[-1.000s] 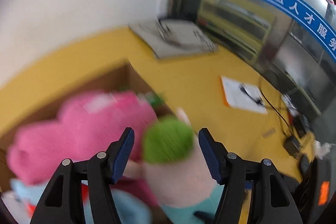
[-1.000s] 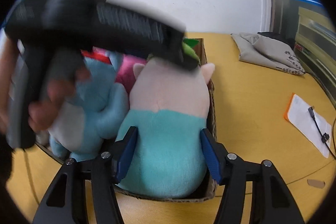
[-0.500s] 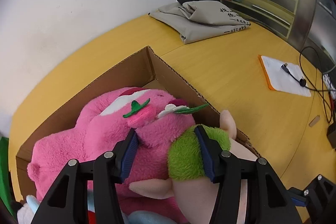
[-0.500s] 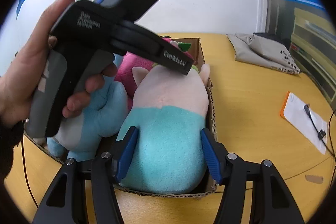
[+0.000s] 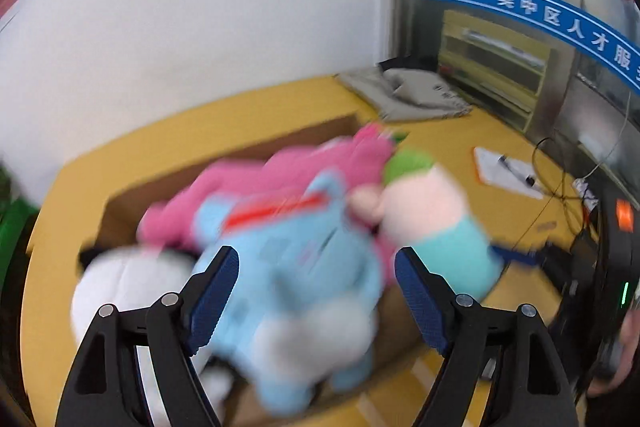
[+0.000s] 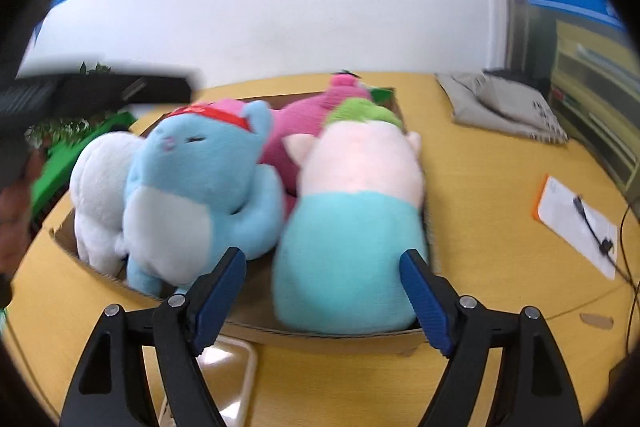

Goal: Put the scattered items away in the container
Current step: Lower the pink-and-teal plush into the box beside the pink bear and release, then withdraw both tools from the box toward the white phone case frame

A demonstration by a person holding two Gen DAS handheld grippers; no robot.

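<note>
Four toys: I count four plush toys packed in the cardboard box (image 6: 332, 337), which sits on the yellow worktop (image 6: 480, 187).
Blue cat (image 6: 200, 187): upright near the box's front, red headband, pressed against the white plush (image 6: 98, 187) on its left.
Pig in teal (image 6: 352, 227): back toward my right camera, green tuft on its head, touching the blue cat.
Pink plush (image 6: 304, 123): behind those two, toward the far wall of the box.
Left tongs (image 5: 316, 291): spread wide, holding nothing, above the blue cat; this view is blurred.
Right tongs (image 6: 324, 291): spread wide, holding nothing, at the box's near edge by the pig.
Elsewhere: folded grey cloth (image 6: 504, 107) and a paper with a cable (image 6: 576, 223), well apart from the box.
</note>
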